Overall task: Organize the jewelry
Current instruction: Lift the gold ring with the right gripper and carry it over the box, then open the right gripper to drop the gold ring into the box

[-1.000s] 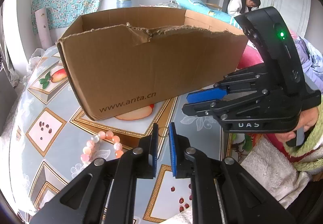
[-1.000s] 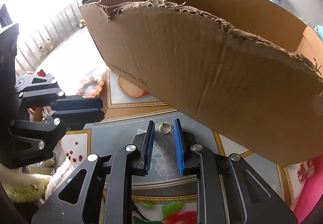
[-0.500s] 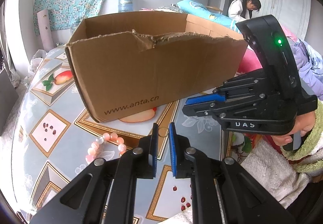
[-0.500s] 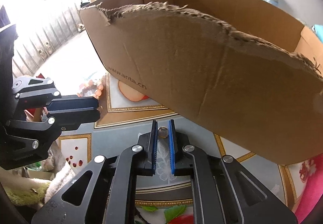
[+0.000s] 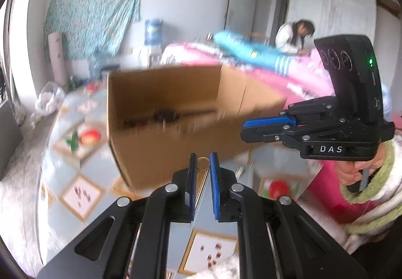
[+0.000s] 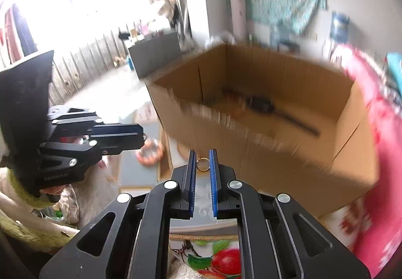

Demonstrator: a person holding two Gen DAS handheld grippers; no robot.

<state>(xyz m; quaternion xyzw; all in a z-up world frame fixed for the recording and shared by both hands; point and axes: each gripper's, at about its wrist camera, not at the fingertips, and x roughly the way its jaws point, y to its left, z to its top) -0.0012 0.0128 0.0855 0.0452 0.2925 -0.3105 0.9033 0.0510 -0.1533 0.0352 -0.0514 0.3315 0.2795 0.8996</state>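
A ring point(image 6: 203, 164) is pinched at each gripper's fingers point(image 6: 192, 173), and could be dropped short of the box point(image 6: 276, 153) if jolted.

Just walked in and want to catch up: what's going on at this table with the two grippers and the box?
A person is sorting jewelry with a handheld gripper in each hand. The left gripper is shut on a small gold ring, and the right gripper is shut on another gold ring. Both are held up in front of the open cardboard box. A pink bead bracelet lies on the patterned table.
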